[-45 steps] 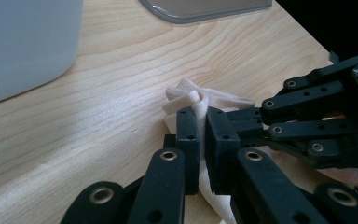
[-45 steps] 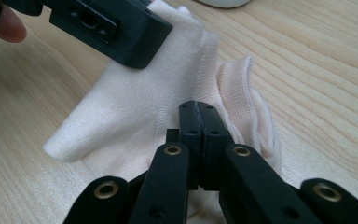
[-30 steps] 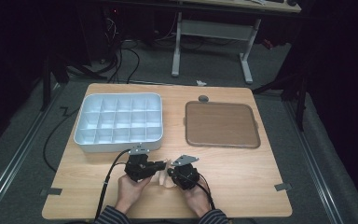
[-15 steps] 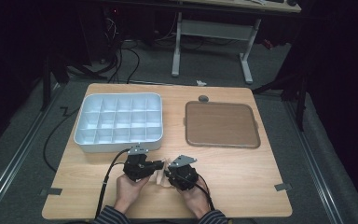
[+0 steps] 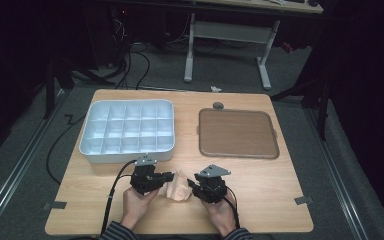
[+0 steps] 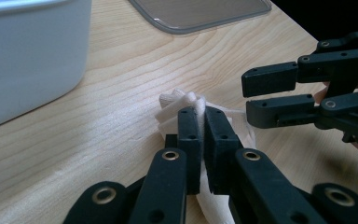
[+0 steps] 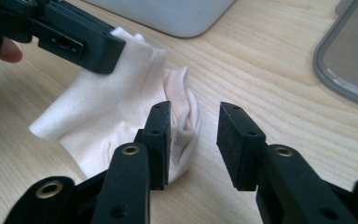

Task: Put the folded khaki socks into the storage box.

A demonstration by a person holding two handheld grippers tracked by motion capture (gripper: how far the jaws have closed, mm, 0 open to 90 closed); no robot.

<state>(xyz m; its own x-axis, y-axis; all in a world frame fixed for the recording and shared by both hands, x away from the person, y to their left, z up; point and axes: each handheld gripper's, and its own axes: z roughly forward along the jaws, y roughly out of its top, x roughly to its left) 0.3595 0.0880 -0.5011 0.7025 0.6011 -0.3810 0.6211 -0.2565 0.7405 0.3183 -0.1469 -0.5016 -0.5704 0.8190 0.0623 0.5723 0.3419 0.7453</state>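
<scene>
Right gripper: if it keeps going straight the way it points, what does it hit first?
Probably the pale cloth: the right gripper is open with the crumpled edge at its left jaw. Just beyond is the left gripper, shut on that cloth. Depth is uncertain.

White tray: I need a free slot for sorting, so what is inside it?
In the high view the tray shows a grid of compartments, and those visible look bare. The near row, behind the front wall, is partly hidden, so I cannot vouch for it.

A dim lab or workshop: wooden table (image 5: pixel 280 185), loose floor cables (image 5: pixel 130 60), desk frame (image 5: pixel 227 35) behind.
</scene>
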